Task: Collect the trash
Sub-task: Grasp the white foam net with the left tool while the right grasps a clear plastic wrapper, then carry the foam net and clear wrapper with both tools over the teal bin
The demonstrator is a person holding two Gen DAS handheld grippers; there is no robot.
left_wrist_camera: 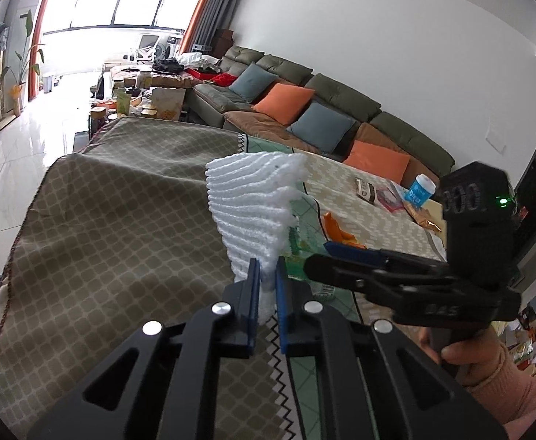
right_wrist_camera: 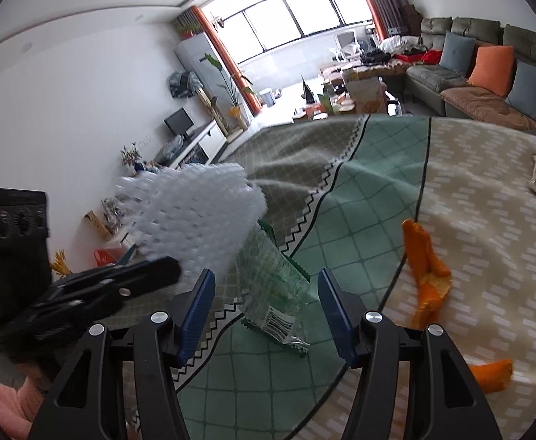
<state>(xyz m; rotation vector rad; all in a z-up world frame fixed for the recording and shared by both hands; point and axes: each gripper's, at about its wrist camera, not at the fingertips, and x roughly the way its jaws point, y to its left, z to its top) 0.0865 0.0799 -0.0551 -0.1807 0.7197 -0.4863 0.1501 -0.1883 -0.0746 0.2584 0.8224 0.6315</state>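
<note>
Left wrist view first: the left gripper (left_wrist_camera: 266,275) is pinched down tight on the white foam net (left_wrist_camera: 253,201), one of those fruit sleeves, holding it by its narrow bottom end with the wide end fanning up over the patterned tablecloth (left_wrist_camera: 121,220). The grip looks solid but it's only on the tip, so I'd carry it slow and upright-ish; foam like that squishes and can slide out if you swing it. The right gripper (left_wrist_camera: 344,253) comes in from the right side, and further back on the table there's more to collect: orange peel (left_wrist_camera: 335,231), a blue-capped cup (left_wrist_camera: 421,189), some wrappers I can't read.

Right wrist view: the right gripper (right_wrist_camera: 264,300) is about half open with nothing pressed between the pads, and the clear plastic wrapper (right_wrist_camera: 275,293) with green print and a barcode lies right between and just ahead of the fingers, on the green checked strip of the cloth. So that's the step: grab the wrapper. I'd come down until the pads straddle the crumpled middle, not the flat edge, then close fully, because thin film slips. Keep clear of the cloth so you don't pinch it along. The foam net (right_wrist_camera: 194,220) hangs just left of it, so mind the two tools don't bump. Orange peel (right_wrist_camera: 427,271) sits to the right, good next target.
</note>
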